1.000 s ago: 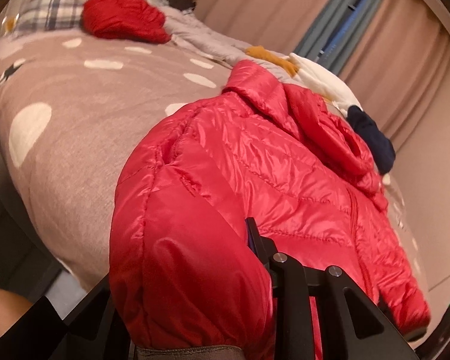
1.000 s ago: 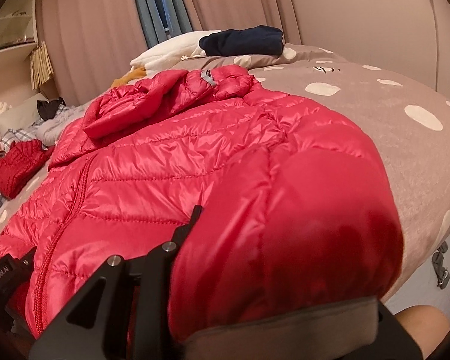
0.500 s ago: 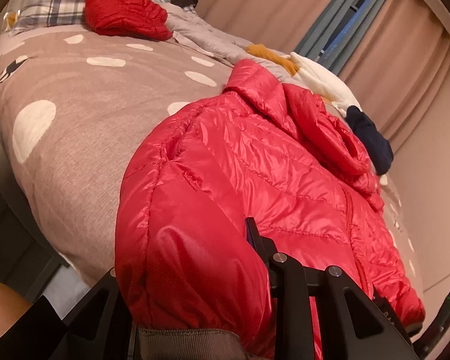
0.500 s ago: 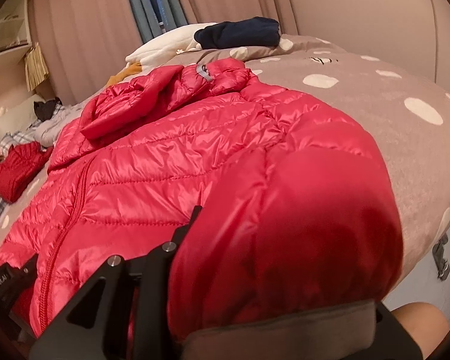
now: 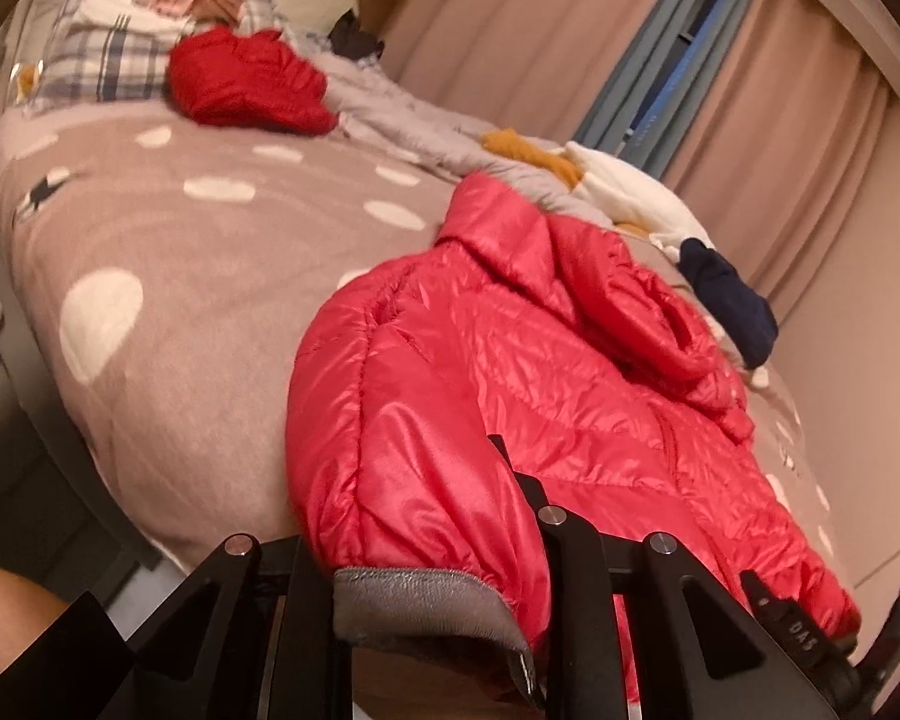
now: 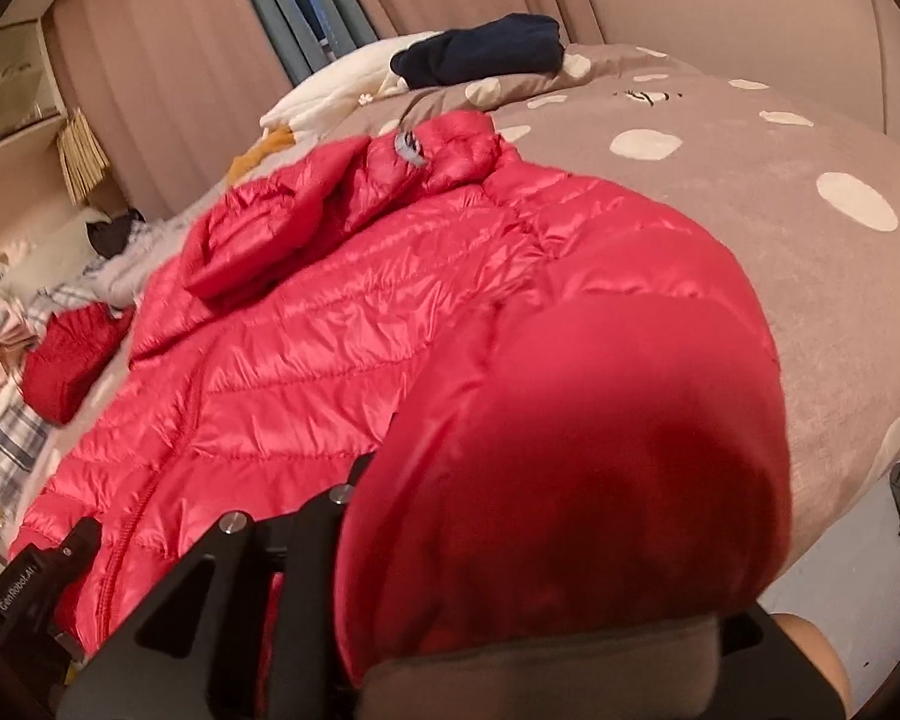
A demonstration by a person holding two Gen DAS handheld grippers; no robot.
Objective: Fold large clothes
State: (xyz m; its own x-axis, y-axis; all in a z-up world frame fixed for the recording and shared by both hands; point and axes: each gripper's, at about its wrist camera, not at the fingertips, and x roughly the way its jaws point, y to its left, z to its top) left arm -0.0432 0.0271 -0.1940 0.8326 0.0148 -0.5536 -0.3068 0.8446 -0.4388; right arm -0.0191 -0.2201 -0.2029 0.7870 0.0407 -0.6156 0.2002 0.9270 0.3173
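Observation:
A shiny red puffer jacket (image 5: 570,372) with a hood lies front up on the bed; it also shows in the right wrist view (image 6: 342,324). My left gripper (image 5: 426,540) is shut on the jacket's left sleeve near its grey cuff (image 5: 420,606). My right gripper (image 6: 510,540) is shut on the other sleeve (image 6: 600,480), whose grey cuff (image 6: 540,678) hangs at the bottom. Both sleeves cover the fingertips.
The bed has a taupe cover with white dots (image 5: 180,252). A folded red garment (image 5: 246,84), plaid bedding (image 5: 102,60), a cream item (image 5: 624,192) and a folded navy garment (image 6: 480,54) lie around. Curtains (image 5: 780,90) hang behind. The bed edge is near me.
Both grippers have lifted and pulled back a little with the sleeves; more of the left grey cuff and the far end of the bed shows.

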